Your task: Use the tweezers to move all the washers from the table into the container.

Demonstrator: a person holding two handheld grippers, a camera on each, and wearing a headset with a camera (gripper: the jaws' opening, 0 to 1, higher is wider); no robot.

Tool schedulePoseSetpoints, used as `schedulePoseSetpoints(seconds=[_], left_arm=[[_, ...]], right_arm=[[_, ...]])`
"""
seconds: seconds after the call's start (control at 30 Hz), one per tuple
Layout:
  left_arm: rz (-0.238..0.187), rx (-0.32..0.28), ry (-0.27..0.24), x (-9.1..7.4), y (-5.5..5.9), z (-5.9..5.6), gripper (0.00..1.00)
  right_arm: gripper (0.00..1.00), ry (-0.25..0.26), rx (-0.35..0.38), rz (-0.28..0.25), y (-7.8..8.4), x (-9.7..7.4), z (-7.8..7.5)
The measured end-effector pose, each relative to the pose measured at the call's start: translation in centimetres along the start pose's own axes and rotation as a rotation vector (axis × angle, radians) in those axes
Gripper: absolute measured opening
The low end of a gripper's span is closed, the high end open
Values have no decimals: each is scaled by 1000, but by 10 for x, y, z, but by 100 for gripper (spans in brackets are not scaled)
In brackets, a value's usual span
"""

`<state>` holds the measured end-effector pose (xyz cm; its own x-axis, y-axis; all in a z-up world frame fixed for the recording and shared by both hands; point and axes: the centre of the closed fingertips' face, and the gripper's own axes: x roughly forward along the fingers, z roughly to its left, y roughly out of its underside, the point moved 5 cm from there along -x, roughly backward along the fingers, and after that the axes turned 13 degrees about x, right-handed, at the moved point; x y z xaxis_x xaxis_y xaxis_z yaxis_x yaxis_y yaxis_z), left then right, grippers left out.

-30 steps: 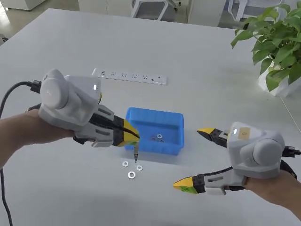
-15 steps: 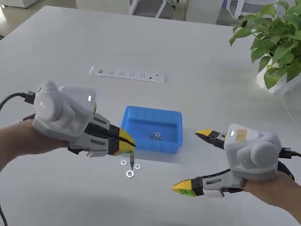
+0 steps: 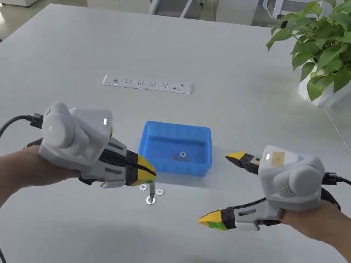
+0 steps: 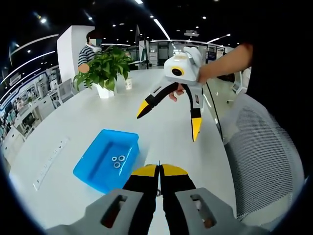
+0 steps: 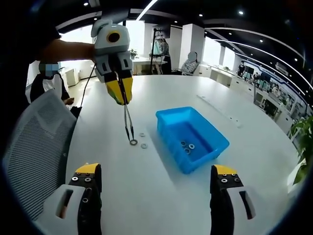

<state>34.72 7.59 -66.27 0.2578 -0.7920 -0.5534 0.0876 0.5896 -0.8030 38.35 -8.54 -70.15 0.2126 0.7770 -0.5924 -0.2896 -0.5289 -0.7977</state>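
The left claw [image 3: 145,174] is shut on the tweezers [image 5: 127,123], tips angled down at one of three washers [image 5: 133,142] lying on the bench [image 3: 247,109] just beside the blue container [image 3: 181,169] — a short carry — while the right claw [image 3: 218,188] hangs wide open, empty, off to the side

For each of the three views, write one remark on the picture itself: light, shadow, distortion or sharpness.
Head view: soft, even light, only a faint shadow along the blue container; lines look straight. Left gripper view: fisheye bends the table edge, and ceiling lights glare as bright streaks. Right gripper view: same curving; the tweezers and the washers on the table look sharp.
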Motion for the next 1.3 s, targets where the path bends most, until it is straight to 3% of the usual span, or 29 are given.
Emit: schedulePoseSetpoints(seconds=[0.43,1.3], left_arm=[[19,3,2,1,8,1,5],[-7,-1,28,2,6,-1,5]], right_arm=[[92,-1,-7,15,3,2,1],[91,-4,-12,27,5,5,1]])
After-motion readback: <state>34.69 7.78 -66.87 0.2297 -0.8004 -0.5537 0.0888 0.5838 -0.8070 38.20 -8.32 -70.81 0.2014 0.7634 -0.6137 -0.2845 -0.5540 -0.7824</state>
